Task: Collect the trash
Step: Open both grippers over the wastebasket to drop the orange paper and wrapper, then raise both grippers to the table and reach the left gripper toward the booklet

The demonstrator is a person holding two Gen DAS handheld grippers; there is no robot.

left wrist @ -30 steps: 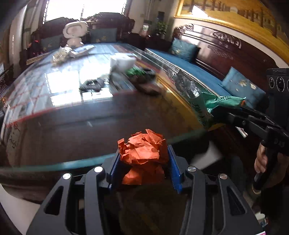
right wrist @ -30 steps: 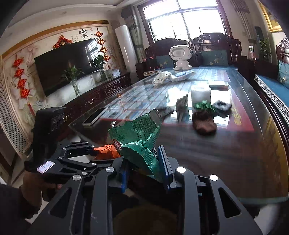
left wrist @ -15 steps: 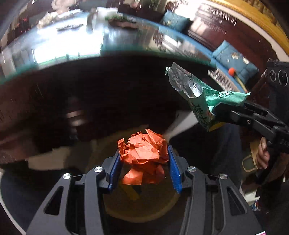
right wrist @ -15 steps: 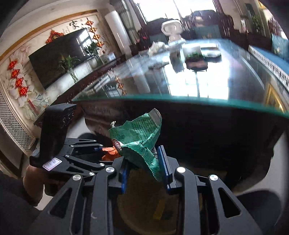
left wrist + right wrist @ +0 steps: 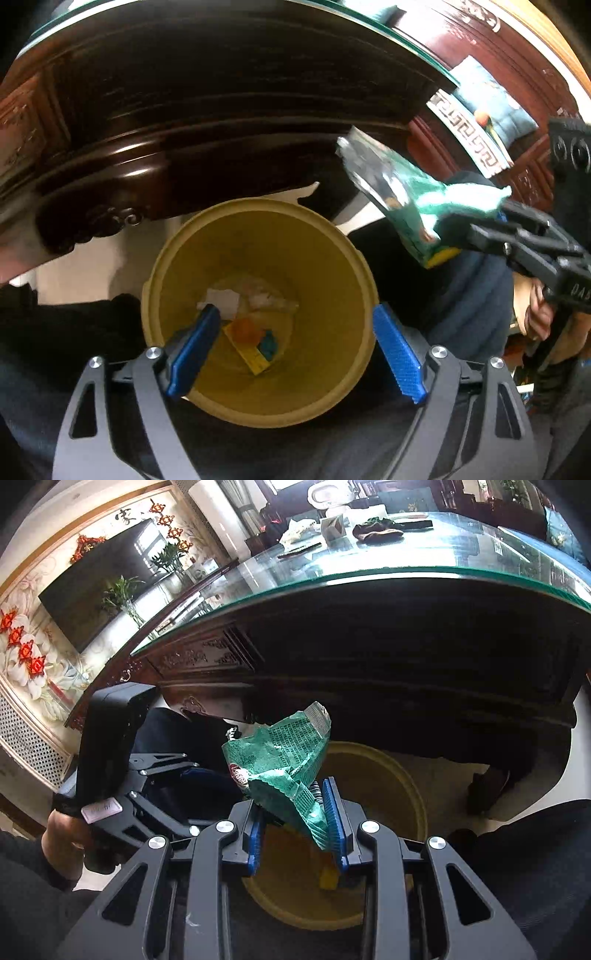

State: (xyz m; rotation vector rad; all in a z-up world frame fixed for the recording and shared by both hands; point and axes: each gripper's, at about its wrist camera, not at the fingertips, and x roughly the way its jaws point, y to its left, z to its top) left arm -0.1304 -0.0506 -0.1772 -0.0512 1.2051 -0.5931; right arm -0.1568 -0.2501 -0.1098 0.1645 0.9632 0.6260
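The green snack wrapper (image 5: pixel 284 768) is clamped in your right tool (image 5: pixel 295 823), poised above the near rim of the yellow bin (image 5: pixel 258 210), its long axis reaching up and away from the jaws. Your left tool (image 5: pixel 291 350), jaws just spread and empty, hangs directly over the bin mouth; the orange paper ball (image 5: pixel 245 330) lies inside.

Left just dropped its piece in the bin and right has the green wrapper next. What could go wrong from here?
1. In the left wrist view the green wrapper, pinched in the right gripper, sits beside the yellow bin, near its rim rather than over its middle; released there, it may flutter onto the floor.
2. The left gripper, whose jaws have just been opening and hold nothing, hangs over the bin mouth. Bringing the right gripper in could knock the two together.
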